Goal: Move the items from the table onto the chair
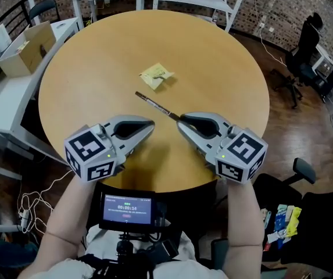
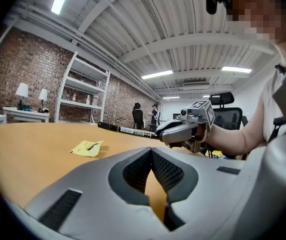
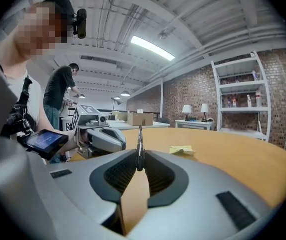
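Note:
A thin black pen (image 1: 154,104) is clamped at its near end by my right gripper (image 1: 182,121), which is shut on it; the rest of the pen sticks out over the round wooden table (image 1: 96,74). In the right gripper view the pen (image 3: 140,146) stands between the meeting jaw tips. A yellow paper note (image 1: 156,76) lies flat further back on the table. My left gripper (image 1: 151,125) hovers at the near edge, shut with nothing in it (image 2: 151,151). It faces the right gripper (image 2: 160,134) and the pen (image 2: 123,129).
A black chair (image 1: 314,214) stands at the lower right with several coloured packets (image 1: 283,218) on it. A cardboard box (image 1: 27,48) rests on a grey side table at the left. White shelving stands behind the table, and an office chair (image 1: 303,45) at the far right.

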`<state>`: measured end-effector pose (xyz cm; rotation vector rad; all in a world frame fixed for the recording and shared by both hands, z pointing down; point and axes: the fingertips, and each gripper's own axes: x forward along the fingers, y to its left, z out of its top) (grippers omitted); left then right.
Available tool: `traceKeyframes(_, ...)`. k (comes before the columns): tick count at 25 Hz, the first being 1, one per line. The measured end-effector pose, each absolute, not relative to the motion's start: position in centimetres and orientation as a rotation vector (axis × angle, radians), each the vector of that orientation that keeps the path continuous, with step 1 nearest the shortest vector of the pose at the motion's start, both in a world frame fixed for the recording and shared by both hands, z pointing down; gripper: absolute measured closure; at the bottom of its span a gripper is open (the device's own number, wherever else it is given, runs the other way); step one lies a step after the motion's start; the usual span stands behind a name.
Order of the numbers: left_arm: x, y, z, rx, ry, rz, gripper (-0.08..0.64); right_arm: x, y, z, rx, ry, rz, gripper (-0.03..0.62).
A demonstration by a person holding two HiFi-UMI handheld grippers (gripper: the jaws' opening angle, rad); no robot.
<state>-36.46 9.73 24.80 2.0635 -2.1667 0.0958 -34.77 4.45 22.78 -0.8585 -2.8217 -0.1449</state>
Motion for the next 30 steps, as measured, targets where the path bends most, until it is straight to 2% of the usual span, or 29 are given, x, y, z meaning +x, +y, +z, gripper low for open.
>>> traceKeyframes(11, -31.3, 2.8, 23.7, 2.221, -2.016, 0.033, 0.551, -28.6, -1.7, 21.9, -0.687, -2.936, -0.050, 0.531)
traceKeyframes(30, -14.9, -11.9, 24.0, 2.568, -1.594, 0.122, 0.551, -11.8, -15.2, 23.0, -0.145, -3.096, 0.112, 0.531)
